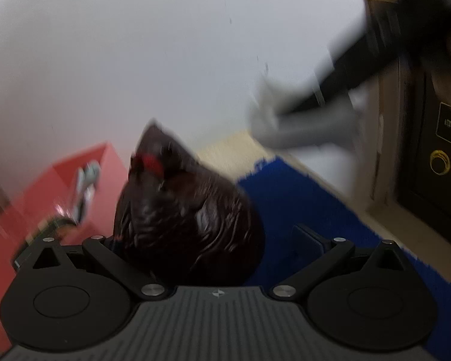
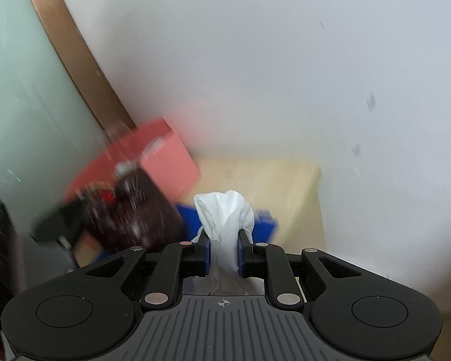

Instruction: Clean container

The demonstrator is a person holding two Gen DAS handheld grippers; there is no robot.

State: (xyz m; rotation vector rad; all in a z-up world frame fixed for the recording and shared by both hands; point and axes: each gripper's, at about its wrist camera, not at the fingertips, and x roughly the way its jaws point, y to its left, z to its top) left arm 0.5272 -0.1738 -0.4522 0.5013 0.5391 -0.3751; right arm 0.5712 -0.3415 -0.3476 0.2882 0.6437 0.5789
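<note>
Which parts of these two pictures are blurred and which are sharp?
Left wrist view: the dark container is softly smeared and the right hand-held gripper with its cloth is a streak. Right wrist view: the white cloth between the fingers is crisp, while the container and pink box are motion-blurred.

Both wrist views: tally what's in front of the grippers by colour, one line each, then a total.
White: 1, the cloth pinched in the right gripper
Dark maroon: 1, the crinkled container between the left gripper's fingers
Pink-red: 1, the box
Blue: 1, the mat
Total: 4

Motion blur hides any finer detail.
</note>
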